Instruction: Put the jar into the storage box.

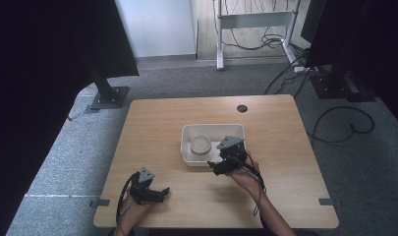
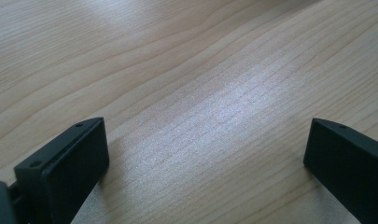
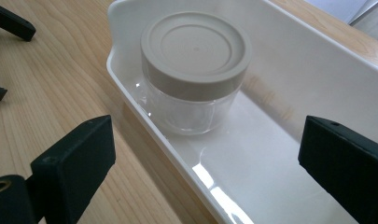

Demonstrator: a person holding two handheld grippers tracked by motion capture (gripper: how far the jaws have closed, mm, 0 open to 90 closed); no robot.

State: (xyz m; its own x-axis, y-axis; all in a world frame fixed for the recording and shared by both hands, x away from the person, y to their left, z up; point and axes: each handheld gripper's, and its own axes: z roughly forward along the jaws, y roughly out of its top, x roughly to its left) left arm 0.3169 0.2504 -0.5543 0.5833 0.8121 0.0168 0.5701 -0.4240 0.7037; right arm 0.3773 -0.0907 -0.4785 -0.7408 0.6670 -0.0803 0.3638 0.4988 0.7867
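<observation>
One wooden table (image 1: 152, 123) carries one white plastic tray (image 1: 213, 130), and in that tray stands one clear jar (image 3: 189, 109) closed by a beige screw lid (image 3: 196, 46); the jar sits upright in the tray's left part as the high view shows it, close to the near wall. No label, brand or writing can be read on the jar, the lid or the tray. There are two hand-held grippers. The left gripper (image 1: 159, 192) lies low over the near left part of the table, well apart from the tray, with its jaws spread wide over bare wood grain and nothing between them. The right gripper (image 1: 215, 166) is held at the tray's near edge, just right of the jar; its jaws are also spread wide, one over the table outside the tray's wall and the other over the tray's inside, so that the wall runs between them, and they pinch nothing. The jar stands ahead of these jaws, apart from both. In the right gripper view the tips of the left gripper show at the far left edge. One dark round hole (image 1: 242, 108) sits in the table's far side.
</observation>
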